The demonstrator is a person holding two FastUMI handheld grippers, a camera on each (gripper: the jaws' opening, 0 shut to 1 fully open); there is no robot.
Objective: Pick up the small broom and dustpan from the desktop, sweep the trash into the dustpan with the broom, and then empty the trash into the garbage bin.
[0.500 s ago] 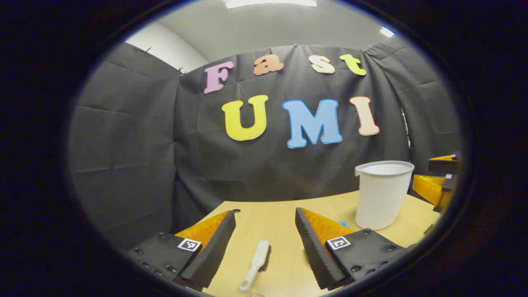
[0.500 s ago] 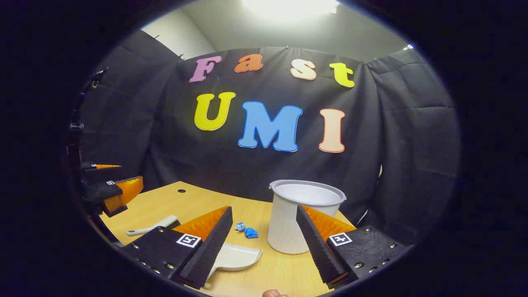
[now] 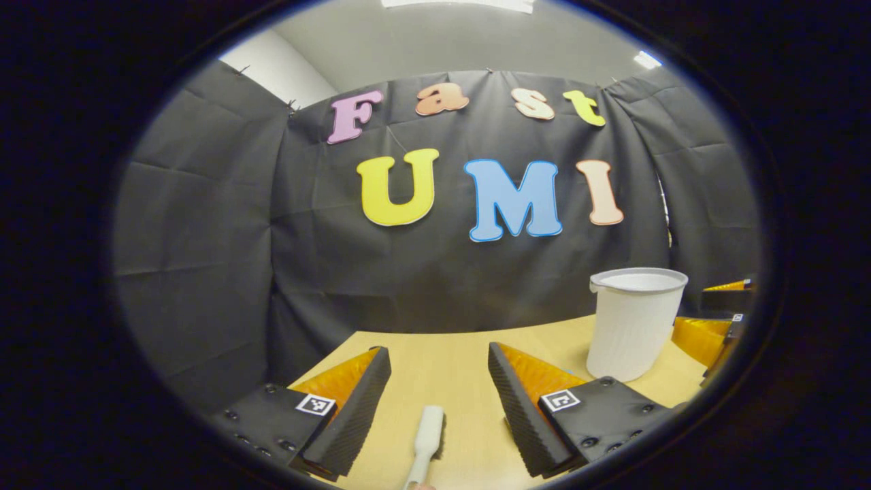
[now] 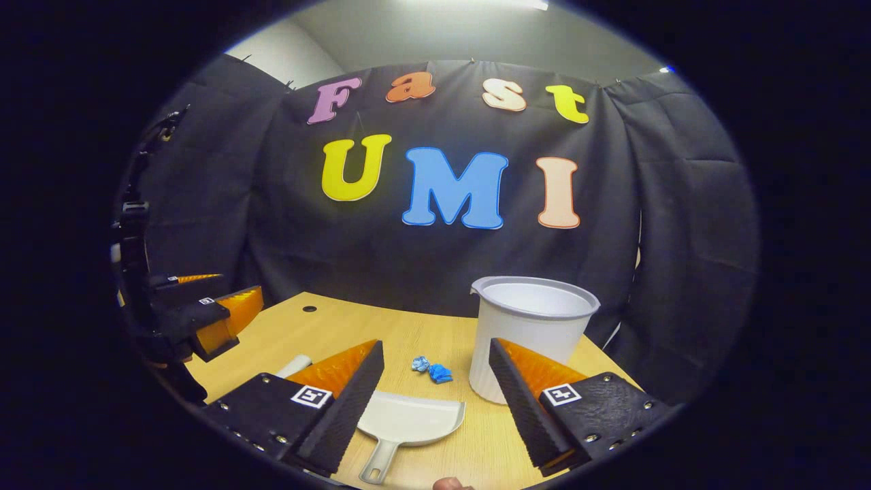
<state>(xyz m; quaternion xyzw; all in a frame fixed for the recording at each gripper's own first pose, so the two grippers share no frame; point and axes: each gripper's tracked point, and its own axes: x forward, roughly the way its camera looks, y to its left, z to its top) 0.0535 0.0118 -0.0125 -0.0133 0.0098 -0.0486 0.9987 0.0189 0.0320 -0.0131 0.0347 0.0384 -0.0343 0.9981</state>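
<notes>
Left tool (image 3: 433, 401) hangs above the wooden bench (image 3: 463, 354), fingers spread wide, nothing between them; the small white broom (image 3: 426, 437) lies flat on the bench right below that gap. Right tool (image 4: 435, 391) is likewise released, and the white dustpan (image 4: 410, 422) lies on the bench under it, handle toward the camera. Blue crumpled trash (image 4: 433, 369) sits just beyond the pan, beside the upright white garbage bin (image 4: 534, 327)

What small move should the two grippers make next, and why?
Probably lower both: the open left gripper onto the small white broom lying between its fingers, the open right gripper onto the white plastic dustpan. Neither is grasped yet.
</notes>
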